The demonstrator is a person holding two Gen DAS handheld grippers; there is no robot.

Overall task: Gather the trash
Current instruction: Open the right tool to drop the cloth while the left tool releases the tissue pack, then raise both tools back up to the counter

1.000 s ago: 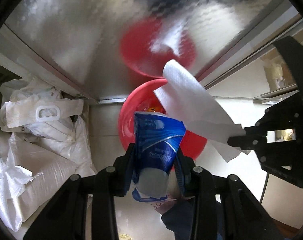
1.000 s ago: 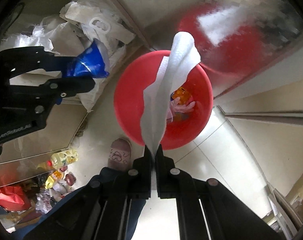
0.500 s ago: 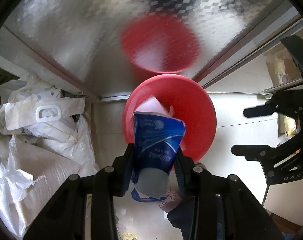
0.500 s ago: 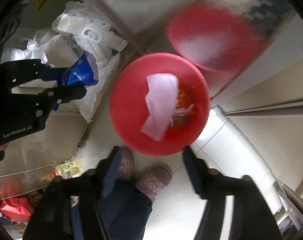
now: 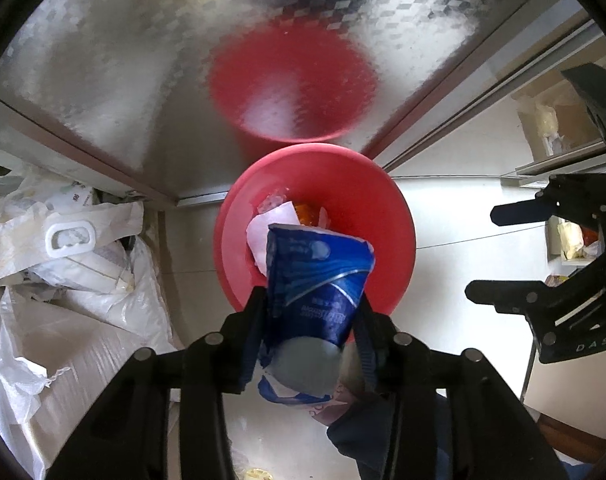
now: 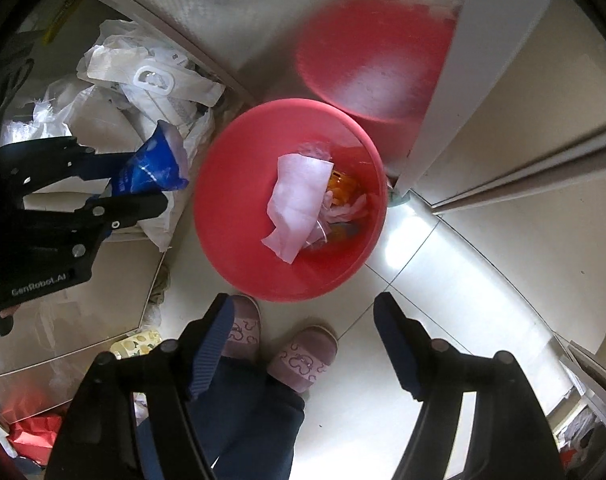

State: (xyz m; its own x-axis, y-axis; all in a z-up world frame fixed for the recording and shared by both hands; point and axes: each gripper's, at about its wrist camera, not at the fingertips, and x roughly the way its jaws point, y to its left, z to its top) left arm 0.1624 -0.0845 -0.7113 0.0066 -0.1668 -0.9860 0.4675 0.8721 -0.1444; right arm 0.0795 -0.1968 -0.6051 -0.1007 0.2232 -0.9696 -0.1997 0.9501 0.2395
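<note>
The red basin [image 6: 239,216] sits on the floor [image 6: 443,264] against a shiny metal panel, and the white tissue [image 6: 299,204] already lies inside it on other scraps. The main risk, as I judge it, lies with the blue wrapper [image 5: 315,276]. In the right wrist view it hangs over the basin's left rim rather than its middle, above the white sacks [image 6: 115,92], so a release here may send it onto them or the floor.

The left hand-held gripper [image 5: 311,344] points down with its jaws opening; the wrapper stays between the pads, apparently touching both. The right hand-held gripper [image 6: 303,344] stands wide and empty above the person's slippers [image 6: 303,356].
</note>
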